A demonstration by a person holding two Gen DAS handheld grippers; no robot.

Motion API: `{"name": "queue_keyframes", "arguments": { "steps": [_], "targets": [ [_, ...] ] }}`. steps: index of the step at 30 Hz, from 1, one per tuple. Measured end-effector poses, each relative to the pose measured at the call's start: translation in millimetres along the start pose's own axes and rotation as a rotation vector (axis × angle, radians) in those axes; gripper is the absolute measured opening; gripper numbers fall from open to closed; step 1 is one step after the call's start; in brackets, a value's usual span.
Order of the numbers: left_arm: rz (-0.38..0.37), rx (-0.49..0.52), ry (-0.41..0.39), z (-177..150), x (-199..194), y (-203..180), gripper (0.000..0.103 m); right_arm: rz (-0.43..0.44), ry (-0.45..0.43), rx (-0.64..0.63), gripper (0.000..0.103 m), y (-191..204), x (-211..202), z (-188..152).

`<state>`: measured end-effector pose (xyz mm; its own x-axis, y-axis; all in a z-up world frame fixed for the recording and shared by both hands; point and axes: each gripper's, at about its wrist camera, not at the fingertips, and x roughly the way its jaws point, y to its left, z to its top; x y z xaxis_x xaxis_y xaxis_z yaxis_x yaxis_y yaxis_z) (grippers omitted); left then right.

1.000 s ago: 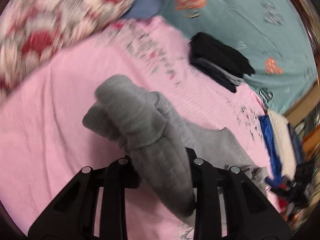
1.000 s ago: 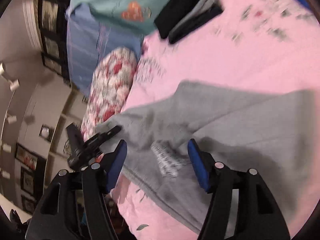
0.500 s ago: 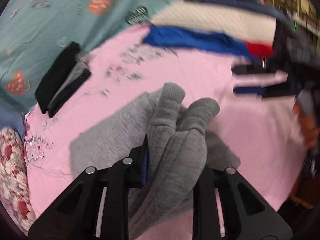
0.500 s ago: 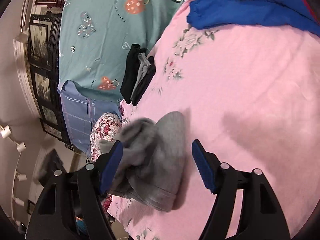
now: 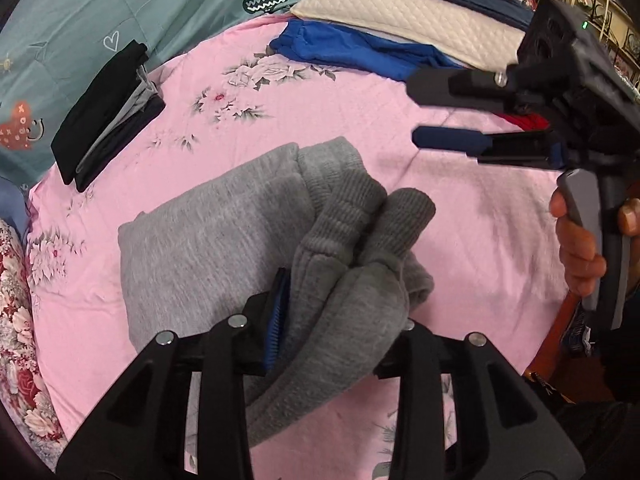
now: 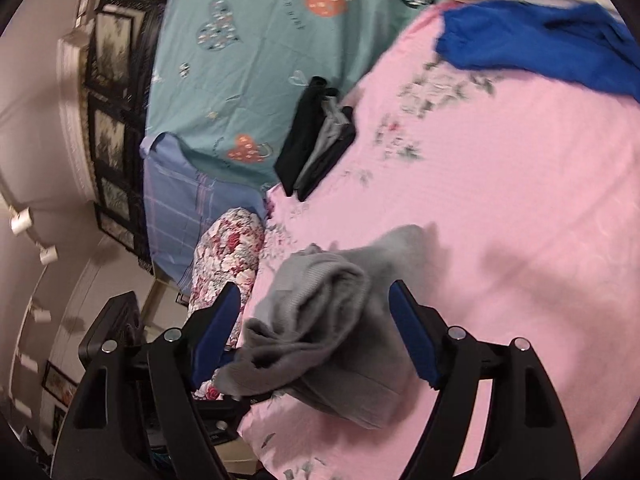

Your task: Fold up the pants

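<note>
The grey pants (image 5: 224, 236) are laid partly folded on the pink floral bed sheet (image 5: 460, 216); both ribbed cuffs are clamped in the left claw (image 5: 340, 312). The right claw (image 6: 316, 332) is held wide and empty beside the pants. A stack of folded dark clothes (image 5: 106, 112) is seen well apart, a blue garment (image 5: 352, 50) and quilted white pillow (image 5: 412, 16) beyond. Nothing is observed obstructing the pants

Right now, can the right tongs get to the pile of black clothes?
Probably yes. The right tongs are open and empty, and only bare pink sheet lies between them and the black clothes, beyond the grey pants.
</note>
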<state>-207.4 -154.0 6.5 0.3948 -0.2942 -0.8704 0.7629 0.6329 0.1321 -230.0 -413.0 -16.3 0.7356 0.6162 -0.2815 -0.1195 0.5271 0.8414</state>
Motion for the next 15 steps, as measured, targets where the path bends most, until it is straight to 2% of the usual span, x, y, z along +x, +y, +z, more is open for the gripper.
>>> {"name": "queue_keyframes", "arguments": {
  "steps": [2, 6, 11, 13, 15],
  "targets": [
    [-0.027, -0.029, 0.035, 4.6, 7.1, 5.8, 0.034, 0.025, 0.007, -0.038, 0.077, 17.9, 5.4, 3.3],
    [-0.109, -0.108, 0.053, 4.2, 10.7, 24.2, 0.035, 0.059, 0.033, -0.069, 0.077, 38.1, 12.2, 3.5],
    [-0.211, -0.191, 0.006, -18.0, -13.7, 51.2, 0.035, 0.073, 0.054, -0.115, 0.077, 52.1, 14.8, 0.8],
    [-0.174, -0.202, -0.002, -13.6, -10.2, 47.0, 0.036, 0.137, 0.079, -0.073, 0.077, 53.1, 21.0, 2.6],
    [-0.100, -0.143, 0.026, -6.6, 1.5, 30.6, 0.036, 0.261, 0.126, 0.015, 0.079, 52.1, 30.1, 3.4]
  ]
}}
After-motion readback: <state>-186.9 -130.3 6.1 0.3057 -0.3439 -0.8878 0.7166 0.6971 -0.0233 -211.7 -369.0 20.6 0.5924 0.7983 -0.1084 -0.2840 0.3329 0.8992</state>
